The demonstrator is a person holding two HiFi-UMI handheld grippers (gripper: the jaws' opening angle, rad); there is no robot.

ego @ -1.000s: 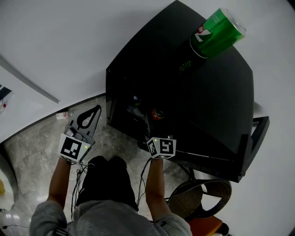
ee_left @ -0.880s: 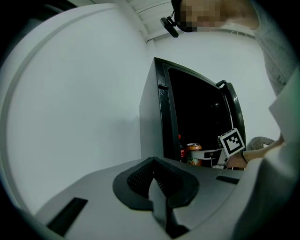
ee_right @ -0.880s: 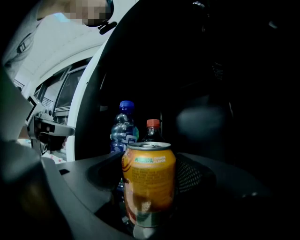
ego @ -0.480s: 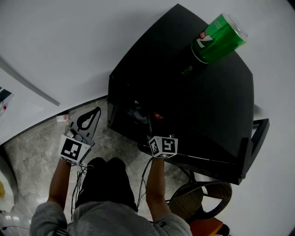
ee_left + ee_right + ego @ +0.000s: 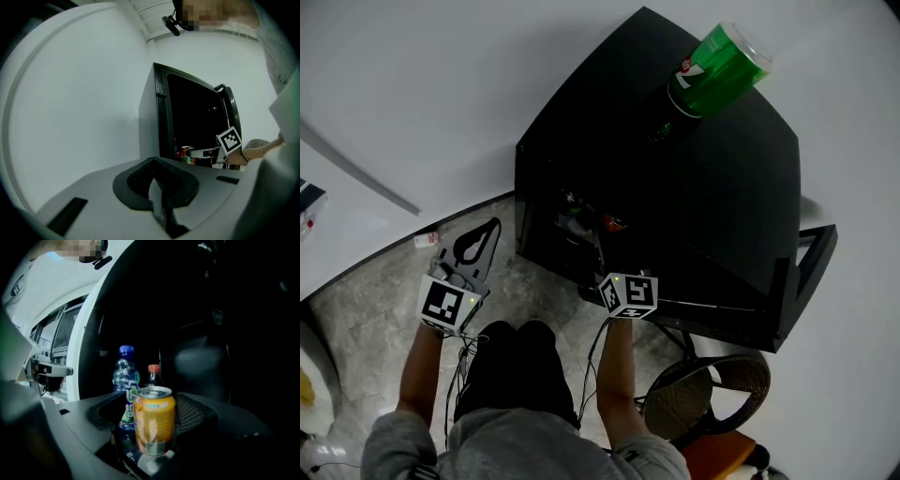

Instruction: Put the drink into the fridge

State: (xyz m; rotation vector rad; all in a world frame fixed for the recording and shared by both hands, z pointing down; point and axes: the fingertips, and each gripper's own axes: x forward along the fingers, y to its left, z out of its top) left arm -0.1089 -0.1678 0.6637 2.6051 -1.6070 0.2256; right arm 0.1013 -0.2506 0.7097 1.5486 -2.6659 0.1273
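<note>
1. Right gripper [image 5: 150, 430]: jaws part-closed around the orange aluminium drink can [image 5: 154, 414], pads on its mid-body on both sides. The can is upright.
2. The can is already inside the opening of the black mini fridge [image 5: 712, 187]. I can't tell whether its base is on a shelf yet.
3. Handling, my read:
   - The thin wall dents if squeezed hard.
   - The smooth paint is slick, more so if condensation forms.
   - The top looks unopened, so it's probably full and has some weight.
   - A mid-height grip across the diameter is right; keep the force modest.
4. Left gripper [image 5: 157, 187]: jaws fully together, holding nothing, hanging low outside the fridge.
5. Obstacles:
   - The clear plastic bottle with a blue cap [image 5: 125, 376] and the dark bottle with a red cap [image 5: 153, 372] stand just behind the can.
   - Pushing deeper risks knocking them.
6. The green soda can [image 5: 717, 67] sits on the fridge top, well clear. The fridge door [image 5: 806, 267] is swung open to the right.
</note>
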